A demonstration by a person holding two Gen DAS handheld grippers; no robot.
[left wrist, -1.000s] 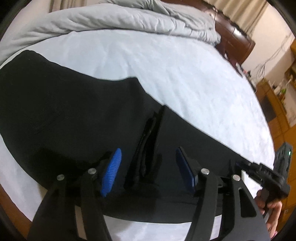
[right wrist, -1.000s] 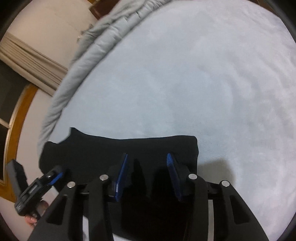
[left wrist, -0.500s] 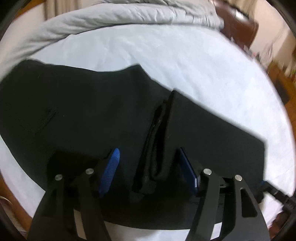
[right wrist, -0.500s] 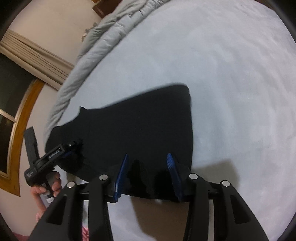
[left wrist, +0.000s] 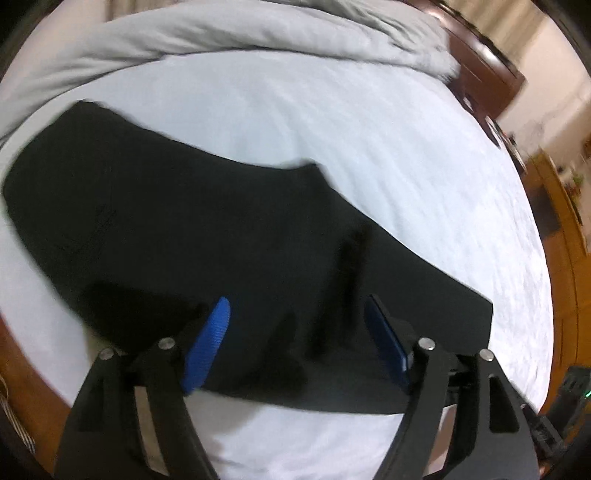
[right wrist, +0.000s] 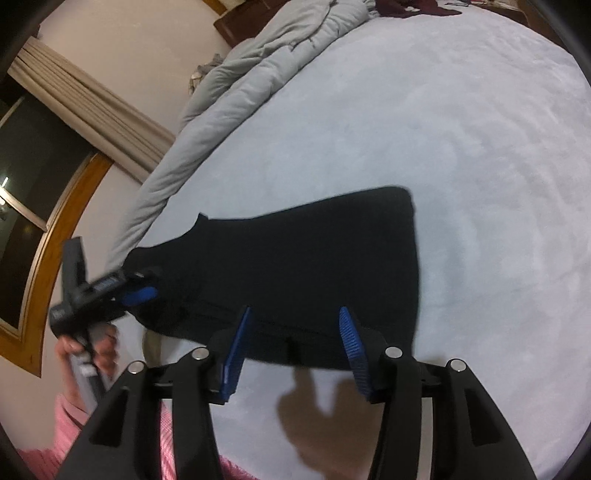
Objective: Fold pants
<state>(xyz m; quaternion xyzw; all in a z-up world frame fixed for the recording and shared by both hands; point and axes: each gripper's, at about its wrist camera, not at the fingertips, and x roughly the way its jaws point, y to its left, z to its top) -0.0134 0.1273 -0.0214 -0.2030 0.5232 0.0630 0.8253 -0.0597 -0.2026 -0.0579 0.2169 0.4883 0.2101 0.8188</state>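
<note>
Since a second ago I have let go with both hands: the raised ridge of black fabric that stood pinched up between my left gripper's blue pads has dropped, and the pair of black cloth pants now lies flat on the pale blue-white bed sheet. The left jaws are opening, and nothing stands between them; only a faint dark crease remains beyond the pads. My right gripper has pulled back to the near edge of the pants; its jaws are opening too, with no cloth in the gap, just the fabric's hem lying below the fingertips. I take this to mean one fold has been laid down and released, with the pants resting as a long dark band across the sheet, near the bed's front edge.

What I cannot judge is how many layers lie there: the fabric is uniformly black and the left view is smeared by motion, so the fold lines are probably there but hard to trace. The left end of the band runs under the left gripper in the right view, and the pants' near edge is hidden behind both grippers' black frames. The crumpled grey duvet sits well apart at the far side.
</note>
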